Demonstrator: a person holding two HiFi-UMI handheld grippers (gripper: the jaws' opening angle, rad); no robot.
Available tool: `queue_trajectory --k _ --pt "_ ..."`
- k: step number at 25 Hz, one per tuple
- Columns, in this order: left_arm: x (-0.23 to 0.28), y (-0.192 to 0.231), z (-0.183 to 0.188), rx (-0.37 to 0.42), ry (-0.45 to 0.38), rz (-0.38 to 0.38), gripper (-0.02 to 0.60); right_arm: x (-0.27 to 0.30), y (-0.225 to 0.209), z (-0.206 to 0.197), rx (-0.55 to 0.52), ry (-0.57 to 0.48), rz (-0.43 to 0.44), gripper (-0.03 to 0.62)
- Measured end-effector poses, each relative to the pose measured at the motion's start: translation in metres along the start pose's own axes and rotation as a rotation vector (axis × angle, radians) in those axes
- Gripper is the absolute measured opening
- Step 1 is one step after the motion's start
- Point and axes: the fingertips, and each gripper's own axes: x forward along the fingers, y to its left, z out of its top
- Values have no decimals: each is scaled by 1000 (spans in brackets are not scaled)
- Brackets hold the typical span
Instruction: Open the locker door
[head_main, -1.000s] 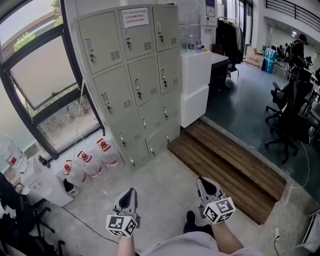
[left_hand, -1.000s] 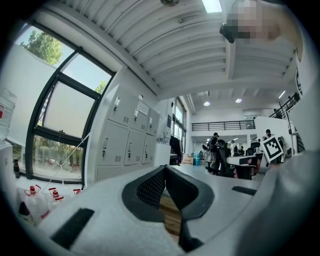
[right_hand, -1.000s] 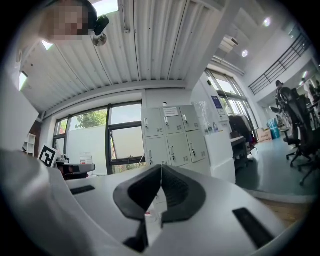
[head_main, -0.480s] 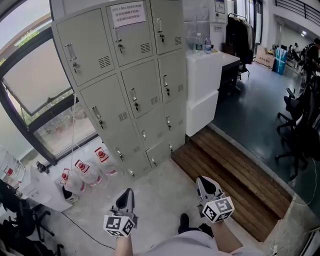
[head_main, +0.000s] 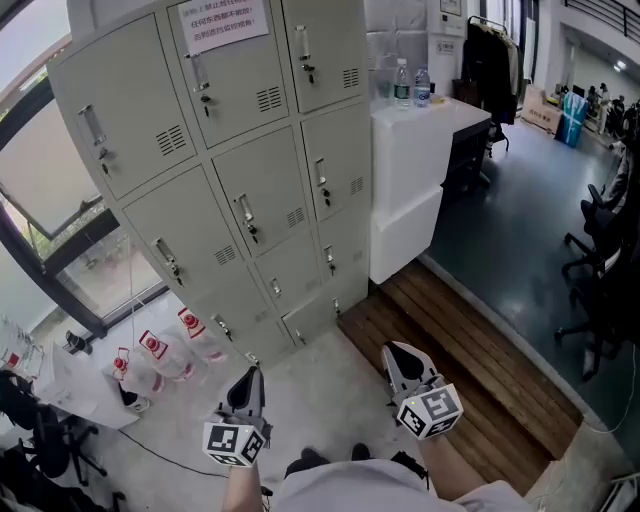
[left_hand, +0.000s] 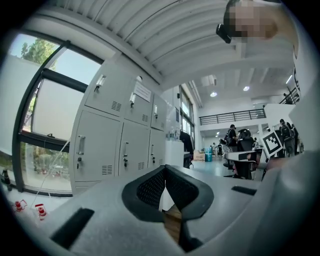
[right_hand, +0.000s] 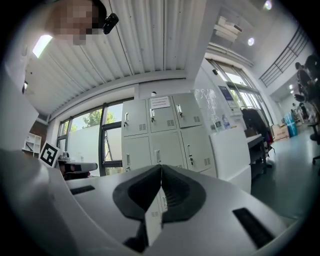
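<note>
A grey bank of lockers (head_main: 225, 170) stands ahead, all its doors closed, each with a small handle and vent; a paper notice (head_main: 217, 25) is taped on the top middle door. The lockers (left_hand: 117, 132) also show in the left gripper view, and the lockers (right_hand: 165, 137) fill the middle of the right gripper view. My left gripper (head_main: 247, 378) and right gripper (head_main: 392, 357) hang low in the head view, well short of the lockers. Both point level toward them, jaws shut with nothing between: left gripper (left_hand: 164, 170), right gripper (right_hand: 161, 169).
A white cabinet (head_main: 420, 180) with bottles on top adjoins the lockers on the right. Water jugs (head_main: 150, 350) lie on the floor at the left, below a window. A wooden step (head_main: 470, 350) runs to the right, with office chairs (head_main: 600, 250) beyond.
The lockers have grown larger and shifted nearer in the head view; I and both grippers have moved toward them. The jaws stay shut.
</note>
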Motion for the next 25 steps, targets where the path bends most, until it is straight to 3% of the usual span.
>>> queue_trajectory --k 7,11,21,25 --pt "72 23 5 -3 -16 -43 3 52 -33 0 12 0 -23 14" --pt "121 52 2 -21 -20 -76 3 98 -44 -6 -42 16 -41 14" --pt "256 144 12 -65 -20 -233 3 242 -63 -5 14 -16 -75 12" --pt "288 165 16 -35 -28 -284 3 290 -67 -5 28 -39 -97 12"
